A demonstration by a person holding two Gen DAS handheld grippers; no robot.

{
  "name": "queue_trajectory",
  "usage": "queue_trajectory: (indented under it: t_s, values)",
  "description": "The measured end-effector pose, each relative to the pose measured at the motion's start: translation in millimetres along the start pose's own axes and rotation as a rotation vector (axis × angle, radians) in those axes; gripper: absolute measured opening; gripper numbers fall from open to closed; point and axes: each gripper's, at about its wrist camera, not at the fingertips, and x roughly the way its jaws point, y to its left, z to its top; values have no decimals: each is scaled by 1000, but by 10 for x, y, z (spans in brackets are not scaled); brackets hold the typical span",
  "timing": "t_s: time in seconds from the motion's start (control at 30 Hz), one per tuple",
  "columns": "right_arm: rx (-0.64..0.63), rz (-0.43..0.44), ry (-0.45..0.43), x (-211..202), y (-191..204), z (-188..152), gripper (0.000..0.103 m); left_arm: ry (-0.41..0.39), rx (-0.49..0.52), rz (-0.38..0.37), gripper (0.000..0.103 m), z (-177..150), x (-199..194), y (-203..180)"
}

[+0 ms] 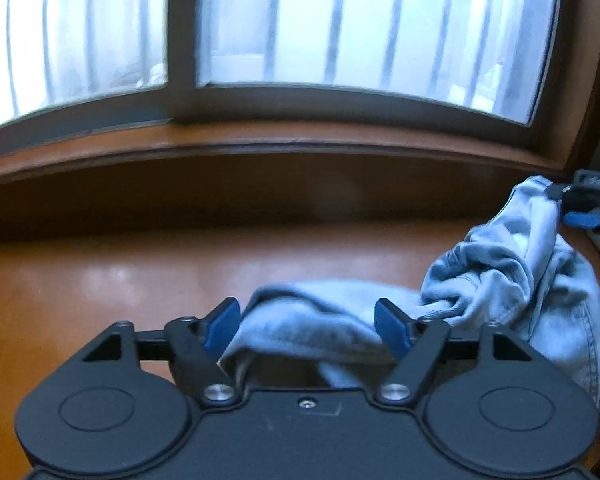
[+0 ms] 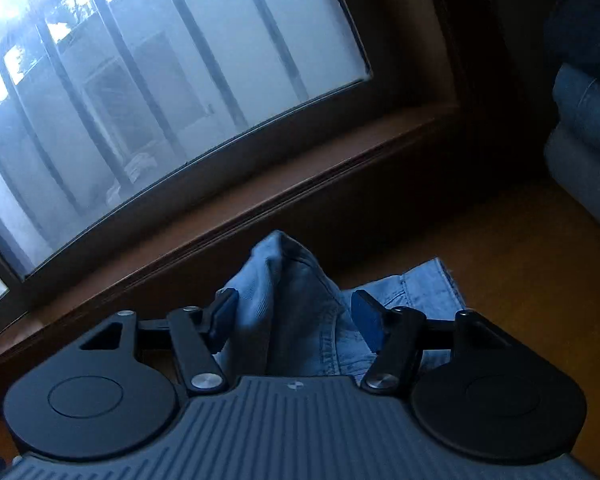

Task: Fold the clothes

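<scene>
Fold barely started, by my read — the jeans lie bunched and twisted on the wooden surface under the window, one end heaped up at the right in the left wrist view, no flat panel or clean crease showing anywhere. Stack of darker folded denim sits well apart at far right, so earlier pieces look done. Left gripper and right gripper both have jaws spread wide — cloth lies between the pads, but neither pinches it, so nothing is held.
</scene>
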Motion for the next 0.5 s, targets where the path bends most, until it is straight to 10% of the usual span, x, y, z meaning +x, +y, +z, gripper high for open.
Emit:
queue_trajectory:
  t_s: [0.33,0.5]
  values:
    - [-407,302,-9,-1010,438,-531,82,50,72,112,83,-363,-124,-150]
    - [-508,471,137,-809,773,-1002,82,26,150,129,85,-398,63,-184]
